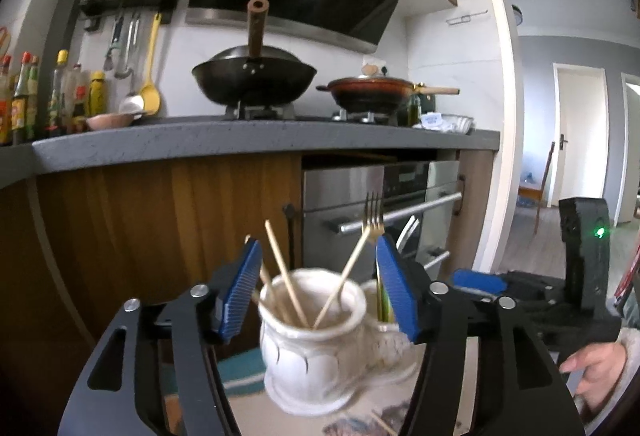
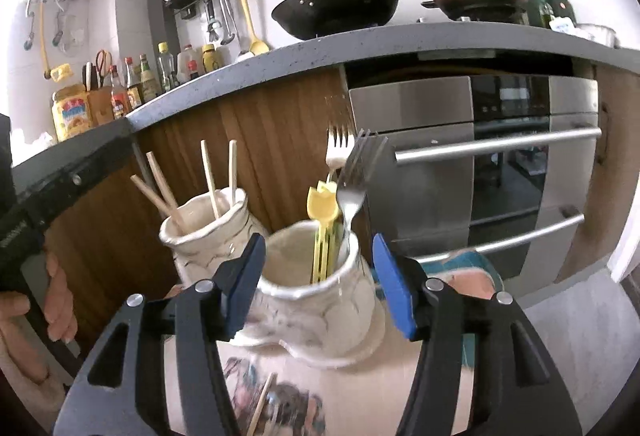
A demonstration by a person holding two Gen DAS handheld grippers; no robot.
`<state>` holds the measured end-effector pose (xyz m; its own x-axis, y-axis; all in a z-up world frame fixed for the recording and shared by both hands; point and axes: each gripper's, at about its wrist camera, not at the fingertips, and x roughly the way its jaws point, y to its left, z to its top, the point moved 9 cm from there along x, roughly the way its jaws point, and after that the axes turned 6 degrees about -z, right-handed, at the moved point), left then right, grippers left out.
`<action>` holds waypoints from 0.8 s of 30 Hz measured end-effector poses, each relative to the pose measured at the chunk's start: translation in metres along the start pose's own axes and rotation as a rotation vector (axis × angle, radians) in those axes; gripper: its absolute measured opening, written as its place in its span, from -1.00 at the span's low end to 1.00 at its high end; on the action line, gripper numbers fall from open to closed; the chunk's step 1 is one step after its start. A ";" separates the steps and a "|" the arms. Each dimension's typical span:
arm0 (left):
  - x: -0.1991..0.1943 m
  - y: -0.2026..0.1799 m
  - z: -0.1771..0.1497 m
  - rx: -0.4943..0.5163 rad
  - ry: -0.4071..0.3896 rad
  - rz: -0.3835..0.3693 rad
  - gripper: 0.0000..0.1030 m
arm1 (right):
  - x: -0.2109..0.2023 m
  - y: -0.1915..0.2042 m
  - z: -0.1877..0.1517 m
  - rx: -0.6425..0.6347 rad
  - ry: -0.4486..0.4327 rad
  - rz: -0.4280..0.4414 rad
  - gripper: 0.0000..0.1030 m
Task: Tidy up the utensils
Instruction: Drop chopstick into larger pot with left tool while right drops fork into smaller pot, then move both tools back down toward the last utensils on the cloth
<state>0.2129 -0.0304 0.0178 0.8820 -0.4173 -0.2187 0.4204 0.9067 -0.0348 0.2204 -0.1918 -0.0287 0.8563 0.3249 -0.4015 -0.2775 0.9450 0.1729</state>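
Note:
Two white ceramic jugs stand side by side on a patterned surface. The chopstick jug (image 1: pixel 312 340) holds several wooden chopsticks (image 1: pixel 286 278); my left gripper (image 1: pixel 316 288) is open, its blue pads either side of the rim, not touching. The fork jug (image 2: pixel 316 296) holds a steel fork (image 2: pixel 356 180), a white fork (image 2: pixel 339 150) and a yellow utensil (image 2: pixel 322 232); my right gripper (image 2: pixel 318 286) is open around it. The chopstick jug also shows in the right wrist view (image 2: pixel 208 228). A loose chopstick (image 2: pixel 262 404) lies on the surface in front.
A grey countertop (image 1: pixel 240 144) runs behind with a black wok (image 1: pixel 254 76) and a red pan (image 1: pixel 372 90). A steel oven (image 2: pixel 500 172) with bar handles sits below. Sauce bottles (image 1: pixel 24 96) line the left. A doorway (image 1: pixel 580 140) opens at right.

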 end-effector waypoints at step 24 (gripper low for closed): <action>-0.034 -0.013 -0.130 -0.062 0.361 0.090 0.80 | -0.030 0.002 -0.092 -0.070 0.209 -0.082 0.89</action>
<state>0.1496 -0.0198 -0.1008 0.7782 -0.2974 -0.5531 0.3212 0.9453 -0.0564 0.1541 -0.1960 -0.0987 0.7703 0.2405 -0.5906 -0.2462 0.9665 0.0724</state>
